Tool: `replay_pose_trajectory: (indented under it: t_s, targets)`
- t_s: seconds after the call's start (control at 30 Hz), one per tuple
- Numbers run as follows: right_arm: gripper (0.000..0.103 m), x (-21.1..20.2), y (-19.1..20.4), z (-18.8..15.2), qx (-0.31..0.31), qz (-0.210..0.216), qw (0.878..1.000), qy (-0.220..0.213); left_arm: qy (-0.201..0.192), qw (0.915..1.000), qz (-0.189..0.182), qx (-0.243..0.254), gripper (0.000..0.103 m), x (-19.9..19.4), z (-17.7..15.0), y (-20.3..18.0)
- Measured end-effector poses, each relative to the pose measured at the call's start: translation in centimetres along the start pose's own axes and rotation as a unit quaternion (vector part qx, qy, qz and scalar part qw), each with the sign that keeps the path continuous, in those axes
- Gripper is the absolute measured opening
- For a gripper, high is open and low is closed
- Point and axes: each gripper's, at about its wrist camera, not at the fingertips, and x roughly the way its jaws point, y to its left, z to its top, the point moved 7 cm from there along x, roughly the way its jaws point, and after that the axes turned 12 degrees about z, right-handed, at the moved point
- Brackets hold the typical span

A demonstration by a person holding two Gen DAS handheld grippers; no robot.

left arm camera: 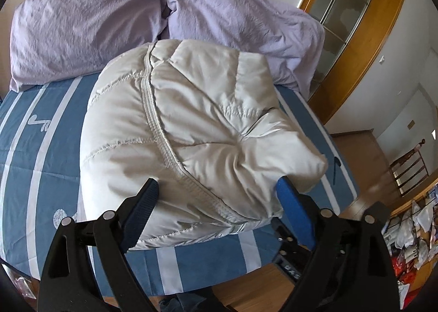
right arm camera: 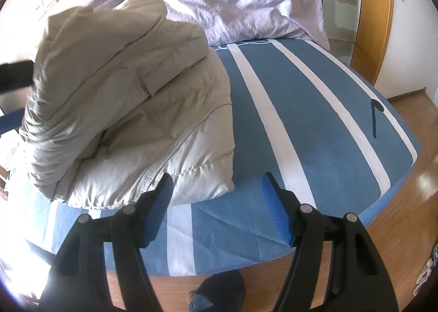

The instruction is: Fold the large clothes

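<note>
The jacket [left arm camera: 191, 134] lies as a folded, puffy bundle in the middle of the left wrist view, on the striped bed [left arm camera: 41, 134]. The left gripper [left arm camera: 216, 199] straddles its near edge, jaws wide, not pinching. The right gripper [right arm camera: 216, 188] is released over bare sheet, lower centre. To finish well, I'd press the bundle flat and square its edges.

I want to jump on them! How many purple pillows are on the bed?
2, both at the head of the bed: one pillow on the left, the other pillow right of it, behind the folded puffer jacket. More may be hidden.
</note>
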Motion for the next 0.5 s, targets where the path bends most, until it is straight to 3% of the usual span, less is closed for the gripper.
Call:
replay_pose_trajectory:
  t_s: [0.5]
  targets:
    - [0.067, -1.0, -3.2, 0.8, 0.022, -0.027, 0.999, 0.002, 0.036, 0.9985, 0.016, 0.038, 0.092, 5.2, -1.6, -2.0]
